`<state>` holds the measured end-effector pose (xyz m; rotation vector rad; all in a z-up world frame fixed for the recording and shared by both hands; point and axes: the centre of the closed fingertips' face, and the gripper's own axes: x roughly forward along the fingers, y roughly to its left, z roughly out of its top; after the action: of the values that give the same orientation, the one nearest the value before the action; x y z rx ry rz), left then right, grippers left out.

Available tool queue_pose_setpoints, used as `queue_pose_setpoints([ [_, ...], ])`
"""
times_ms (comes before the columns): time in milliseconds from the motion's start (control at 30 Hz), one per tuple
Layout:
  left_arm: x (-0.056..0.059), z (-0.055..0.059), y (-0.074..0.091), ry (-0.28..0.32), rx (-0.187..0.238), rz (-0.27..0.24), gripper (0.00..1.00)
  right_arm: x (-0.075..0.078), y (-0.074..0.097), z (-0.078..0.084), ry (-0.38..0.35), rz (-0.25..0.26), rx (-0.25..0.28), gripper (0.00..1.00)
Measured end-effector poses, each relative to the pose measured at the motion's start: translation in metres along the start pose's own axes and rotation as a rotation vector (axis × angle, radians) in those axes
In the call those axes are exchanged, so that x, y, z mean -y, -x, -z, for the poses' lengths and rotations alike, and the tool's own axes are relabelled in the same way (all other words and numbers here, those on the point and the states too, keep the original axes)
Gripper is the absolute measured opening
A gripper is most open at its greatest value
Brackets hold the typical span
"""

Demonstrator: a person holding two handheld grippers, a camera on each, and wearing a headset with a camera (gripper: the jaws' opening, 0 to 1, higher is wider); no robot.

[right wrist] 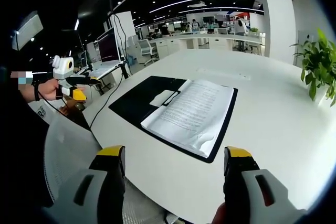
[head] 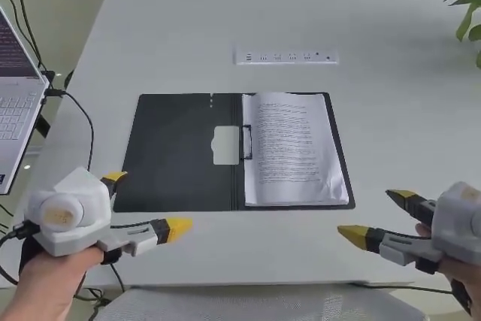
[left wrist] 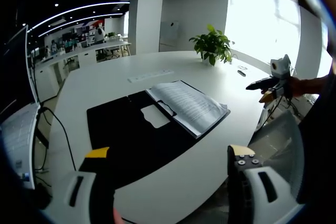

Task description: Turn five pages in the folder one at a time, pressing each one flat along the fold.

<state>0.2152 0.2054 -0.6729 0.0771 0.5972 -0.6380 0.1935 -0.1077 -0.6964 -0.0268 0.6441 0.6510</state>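
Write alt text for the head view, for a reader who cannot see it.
An open black folder lies on a white table, a stack of printed pages on its right half. Nearer the viewer, the left hand-held gripper and right hand-held gripper are held open and empty. A power strip lies beyond the folder; a laptop sits at the left.

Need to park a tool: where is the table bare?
Bare table right of the folder, toward the plant; also the strip between the folder and the near edge. The gap up to the power strip is narrower. Left is crowded: laptop, cable.
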Motion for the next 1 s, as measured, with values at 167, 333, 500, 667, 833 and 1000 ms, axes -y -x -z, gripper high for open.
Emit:
queue_pose_setpoints([
  [167, -0.001, 0.0, 0.0, -0.001, -0.004, -0.003, 0.9, 0.001, 0.001, 0.001, -0.002, 0.002, -0.003, 0.76],
  [333, -0.002, -0.001, -0.001, 0.0, 0.0, -0.002, 0.9, 0.001, 0.0, 0.002, -0.004, 0.002, -0.006, 0.76],
  [500, -0.003, -0.003, -0.003, -0.005, -0.002, 0.002, 0.9, 0.003, -0.001, 0.002, -0.007, 0.005, -0.015, 0.75],
  [667, 0.001, -0.005, -0.008, -0.012, -0.004, 0.016, 0.9, 0.005, -0.001, 0.003, -0.008, 0.007, -0.024, 0.74],
  [833, 0.004, -0.008, -0.013, -0.013, 0.001, 0.027, 0.9, 0.004, -0.001, 0.007, -0.011, 0.002, -0.036, 0.73],
  [1000, 0.008, -0.011, -0.018, -0.018, 0.003, 0.045, 0.9, 0.001, -0.002, 0.009, -0.01, -0.002, -0.047, 0.73],
])
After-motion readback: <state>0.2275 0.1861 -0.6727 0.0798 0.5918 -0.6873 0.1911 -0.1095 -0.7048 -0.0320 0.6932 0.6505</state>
